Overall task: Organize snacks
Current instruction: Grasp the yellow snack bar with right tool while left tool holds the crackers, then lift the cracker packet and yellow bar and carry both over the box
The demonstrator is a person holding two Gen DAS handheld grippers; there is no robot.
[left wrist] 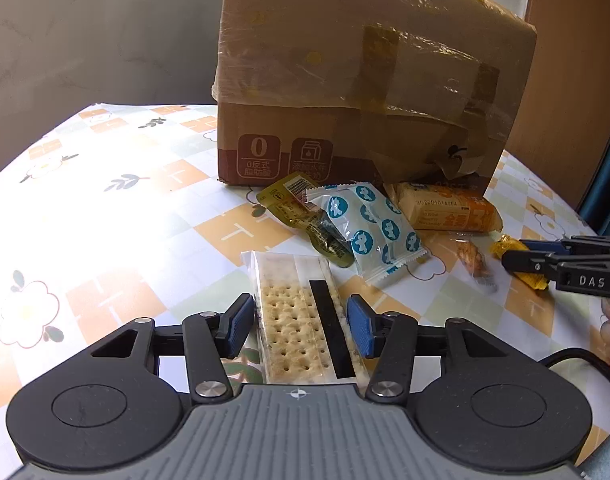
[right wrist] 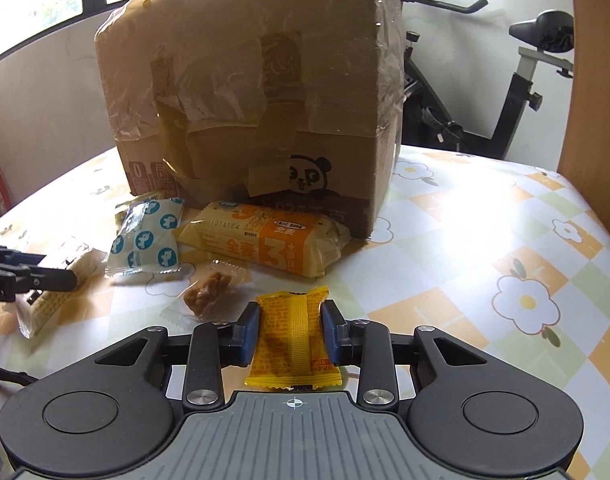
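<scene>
My left gripper (left wrist: 301,322) has its blue pads on both sides of a clear-wrapped cracker pack (left wrist: 295,320) lying on the table; the jaws look closed against it. My right gripper (right wrist: 291,330) is shut on a small orange-yellow snack packet (right wrist: 291,340). Loose snacks lie before the taped cardboard box (left wrist: 357,80): a white packet with blue dots (left wrist: 369,228), an olive-yellow sachet (left wrist: 301,216), an orange bar pack (left wrist: 449,210) and a clear-wrapped brown sweet (right wrist: 207,294). The right gripper also shows at the right edge of the left wrist view (left wrist: 517,258).
The table carries a flowered checked cloth (left wrist: 105,208). The box (right wrist: 257,92) stands at the back middle. An exercise bike (right wrist: 505,80) stands behind the table on the right. A wooden panel (right wrist: 597,80) rises at the far right.
</scene>
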